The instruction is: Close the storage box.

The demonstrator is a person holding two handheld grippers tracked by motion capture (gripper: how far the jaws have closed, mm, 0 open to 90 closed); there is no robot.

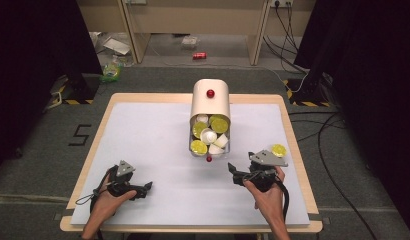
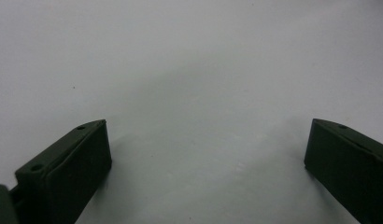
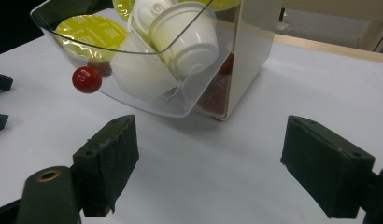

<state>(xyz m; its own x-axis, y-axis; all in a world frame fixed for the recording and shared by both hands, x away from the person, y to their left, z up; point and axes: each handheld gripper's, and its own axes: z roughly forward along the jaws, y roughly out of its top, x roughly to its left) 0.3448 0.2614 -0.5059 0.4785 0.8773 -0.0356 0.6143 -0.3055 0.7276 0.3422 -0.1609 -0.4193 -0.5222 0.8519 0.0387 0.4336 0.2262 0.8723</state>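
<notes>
The capsule dispenser stands at the middle of the bench, its clear drawer pulled out toward me and full of white and yellow-lidded capsules. I hold my left gripper low at the near left, fingers spread wide. My right gripper faces the drawer, fingers likewise released. One yellow capsule lies just beyond it.

Beyond your surface, a red can lies on the far floor. You'll see a green bag at far left, cables at far right, and a "5" mark left of the surface.
</notes>
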